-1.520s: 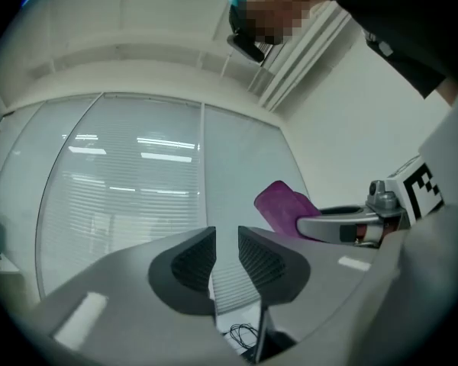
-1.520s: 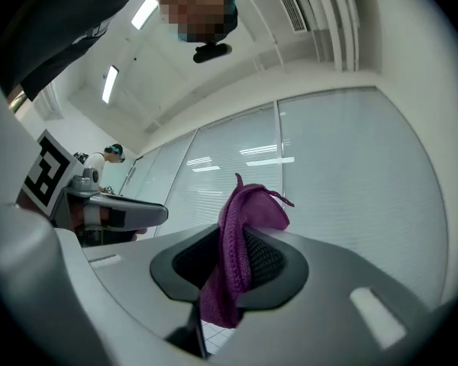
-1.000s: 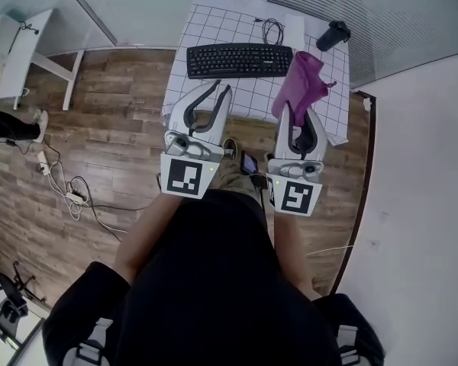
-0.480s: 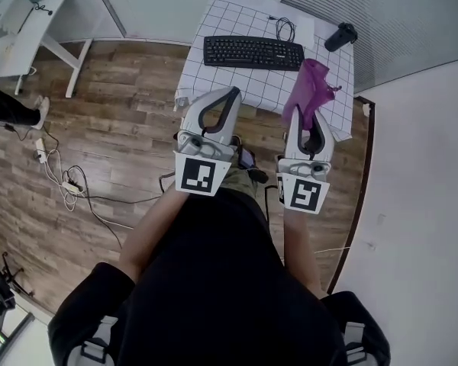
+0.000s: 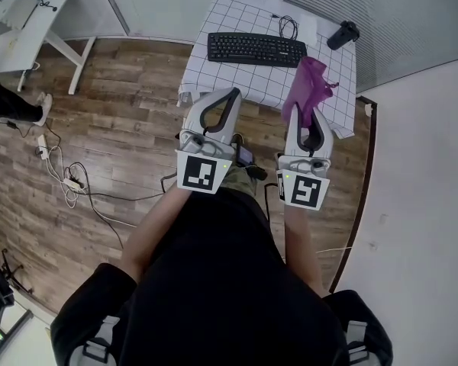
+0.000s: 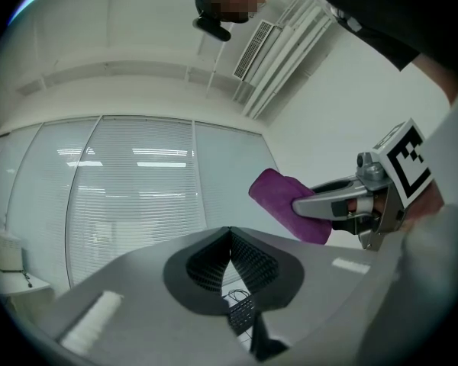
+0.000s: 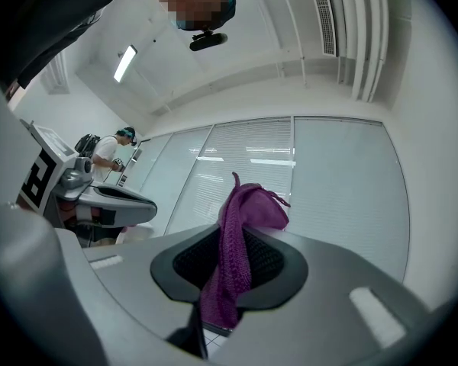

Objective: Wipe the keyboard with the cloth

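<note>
Head view looks steeply down; gripper views tilt upward, sharing the cloth [image 6: 286,202].

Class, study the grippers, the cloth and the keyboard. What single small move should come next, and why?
Probably ease the right gripper forward and down to bring the purple cloth onto the right end of the keyboard. Its jaws already clamp the cloth, which is held clear of the keys; the left gripper is shut and empty.

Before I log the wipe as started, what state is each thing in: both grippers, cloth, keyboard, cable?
left gripper: shut, nothing between the jaws.
right gripper: shut on the cloth.
cloth: bunched, sticking out past the jaws, not on the keyboard.
keyboard: flat on the gridded table, untouched.
cable: coiled behind the keyboard.
</note>
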`<state>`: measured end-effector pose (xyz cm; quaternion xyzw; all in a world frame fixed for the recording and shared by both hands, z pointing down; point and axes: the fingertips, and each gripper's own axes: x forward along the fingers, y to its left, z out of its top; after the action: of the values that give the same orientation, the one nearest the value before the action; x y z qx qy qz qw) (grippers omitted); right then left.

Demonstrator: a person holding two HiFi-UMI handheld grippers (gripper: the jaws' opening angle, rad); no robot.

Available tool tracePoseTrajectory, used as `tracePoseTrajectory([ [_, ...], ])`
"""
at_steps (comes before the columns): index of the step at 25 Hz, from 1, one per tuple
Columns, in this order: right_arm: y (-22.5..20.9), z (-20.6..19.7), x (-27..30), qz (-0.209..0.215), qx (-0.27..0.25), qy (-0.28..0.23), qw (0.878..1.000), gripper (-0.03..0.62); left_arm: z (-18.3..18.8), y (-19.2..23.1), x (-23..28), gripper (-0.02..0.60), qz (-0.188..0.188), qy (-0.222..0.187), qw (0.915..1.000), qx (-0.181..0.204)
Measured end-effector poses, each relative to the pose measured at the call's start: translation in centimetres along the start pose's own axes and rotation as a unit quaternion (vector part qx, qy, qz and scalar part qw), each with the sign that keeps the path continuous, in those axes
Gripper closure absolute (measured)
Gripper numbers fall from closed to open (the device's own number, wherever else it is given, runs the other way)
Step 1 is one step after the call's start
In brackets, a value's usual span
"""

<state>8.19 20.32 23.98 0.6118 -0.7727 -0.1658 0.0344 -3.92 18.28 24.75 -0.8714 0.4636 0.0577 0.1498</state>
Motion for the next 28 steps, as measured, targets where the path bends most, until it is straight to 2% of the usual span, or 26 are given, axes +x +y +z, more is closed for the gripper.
tracePoseTrajectory([
  [8, 1.2, 0.1, -0.2, 0.012, 0.003, 0.001, 1.0, 0.502, 0.1, -0.3, -1.0, 0.581, -0.003, -0.002, 1.0, 0.004],
  [18, 1.8, -0.8, -0.6, 0.018, 0.004, 0.014, 1.0, 0.5, -1.3, 0.3, -1.7, 0.581, 0.008, 0.011, 0.9998, -0.011],
  [28, 1.5, -1.3, -0.4, 0.022, 0.006, 0.021, 1.0, 0.497, -1.5, -0.3, -1.0, 0.581, -0.001, 0.01, 0.9998, -0.017],
])
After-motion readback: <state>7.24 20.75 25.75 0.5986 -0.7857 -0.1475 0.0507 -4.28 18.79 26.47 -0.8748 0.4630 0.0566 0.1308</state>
